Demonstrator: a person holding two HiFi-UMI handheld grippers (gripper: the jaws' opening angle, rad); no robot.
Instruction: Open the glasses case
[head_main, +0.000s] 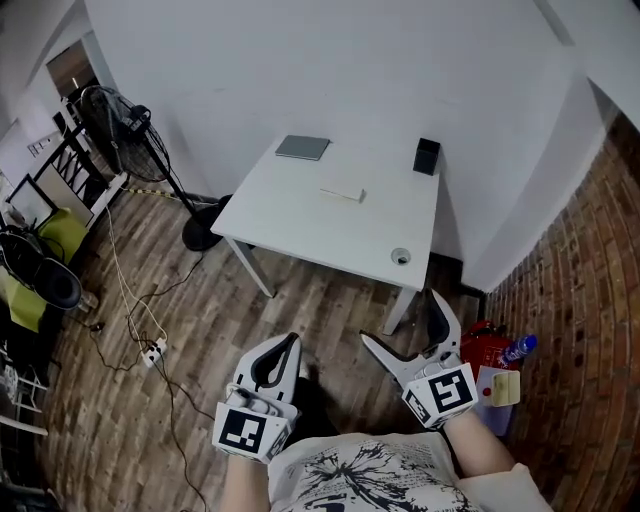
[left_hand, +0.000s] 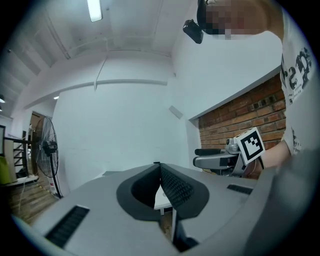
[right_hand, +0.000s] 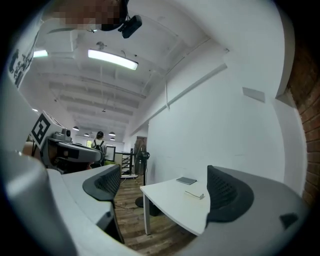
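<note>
A white table (head_main: 300, 215) stands well ahead of both grippers. On it lie a flat grey rectangle (head_main: 303, 147), a small black box (head_main: 427, 156), a thin white slab (head_main: 343, 192) and a small round thing (head_main: 401, 256). Which of these is the glasses case I cannot tell. My left gripper (head_main: 291, 341) is held over the floor short of the table, its jaws meeting at the tips (left_hand: 159, 165) with nothing between them. My right gripper (head_main: 400, 318) hangs beside it with its jaws spread wide and empty (right_hand: 164, 170), and the table shows between them.
A standing fan (head_main: 120, 120) and a power strip with cables (head_main: 153, 350) are on the wooden floor to the left. A red extinguisher (head_main: 485, 345) and a blue bottle (head_main: 517, 348) sit by the brick wall (head_main: 590, 260) on the right. A green chair (head_main: 40, 270) stands far left.
</note>
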